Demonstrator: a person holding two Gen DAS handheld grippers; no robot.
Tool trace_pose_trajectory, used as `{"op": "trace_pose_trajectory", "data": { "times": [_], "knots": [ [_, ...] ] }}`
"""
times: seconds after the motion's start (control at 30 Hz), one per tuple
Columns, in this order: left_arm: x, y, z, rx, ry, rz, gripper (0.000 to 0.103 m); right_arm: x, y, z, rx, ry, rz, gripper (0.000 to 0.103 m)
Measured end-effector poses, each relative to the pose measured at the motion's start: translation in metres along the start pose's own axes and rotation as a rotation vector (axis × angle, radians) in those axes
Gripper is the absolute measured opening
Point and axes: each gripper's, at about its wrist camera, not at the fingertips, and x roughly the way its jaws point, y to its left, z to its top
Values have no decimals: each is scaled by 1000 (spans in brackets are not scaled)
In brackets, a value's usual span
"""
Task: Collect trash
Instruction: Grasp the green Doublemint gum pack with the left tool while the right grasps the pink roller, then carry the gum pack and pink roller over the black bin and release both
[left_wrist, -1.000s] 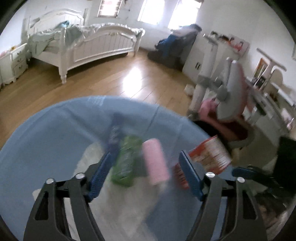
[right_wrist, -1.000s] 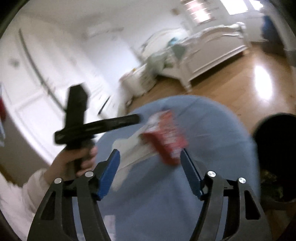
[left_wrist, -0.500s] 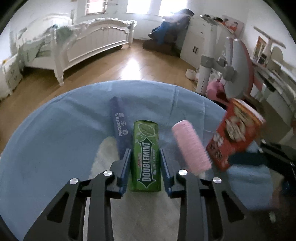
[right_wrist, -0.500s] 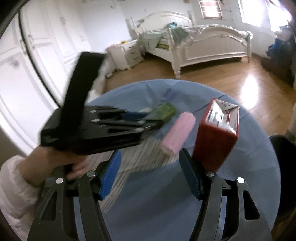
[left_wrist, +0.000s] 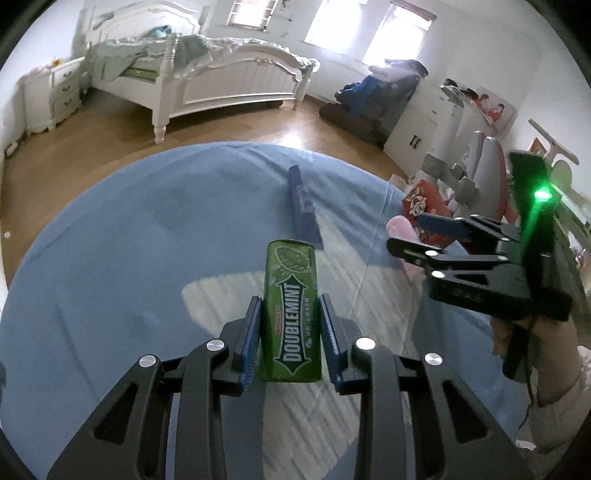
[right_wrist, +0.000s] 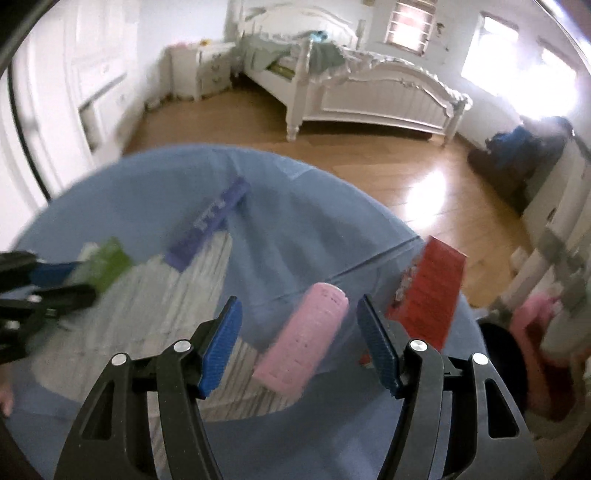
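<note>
My left gripper (left_wrist: 290, 310) is shut on a green Doublemint gum pack (left_wrist: 291, 308) and holds it above the round blue-clothed table (left_wrist: 129, 229). It shows blurred at the left of the right wrist view (right_wrist: 105, 264). My right gripper (right_wrist: 297, 321) is open, its jaws either side of a pink cylinder (right_wrist: 304, 341) lying on the table. A red carton (right_wrist: 430, 295) stands just right of it. A purple box (right_wrist: 210, 225) lies further back, also in the left wrist view (left_wrist: 303, 206). The right gripper appears at the right of the left wrist view (left_wrist: 436, 225).
A dark bin (right_wrist: 506, 354) sits below the table's right edge. A white bed (left_wrist: 207, 77) stands across the wooden floor (left_wrist: 92, 147). A desk and chair (left_wrist: 487, 177) are at the right, a nightstand (left_wrist: 55, 94) at the left.
My left gripper has lifted the gum pack off the table. My right gripper has swung from the red carton to straddle the pink cylinder.
</note>
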Motion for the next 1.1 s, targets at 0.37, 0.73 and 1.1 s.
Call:
{"op": "trace_pose_trajectory", "data": {
  "times": [0.37,0.73,1.1],
  "knots": [
    [-11,0,-16,-37,-25,-11,31,5,-32,-8,176,-24,277,30],
    [-38,-51,6,24,-117,-48,31,-121,-75,-30,242,-425,336,30],
    [-13,-165,55,145,-146,-181,31,-177,-193,-114,405,-550,195,30]
  ]
}}
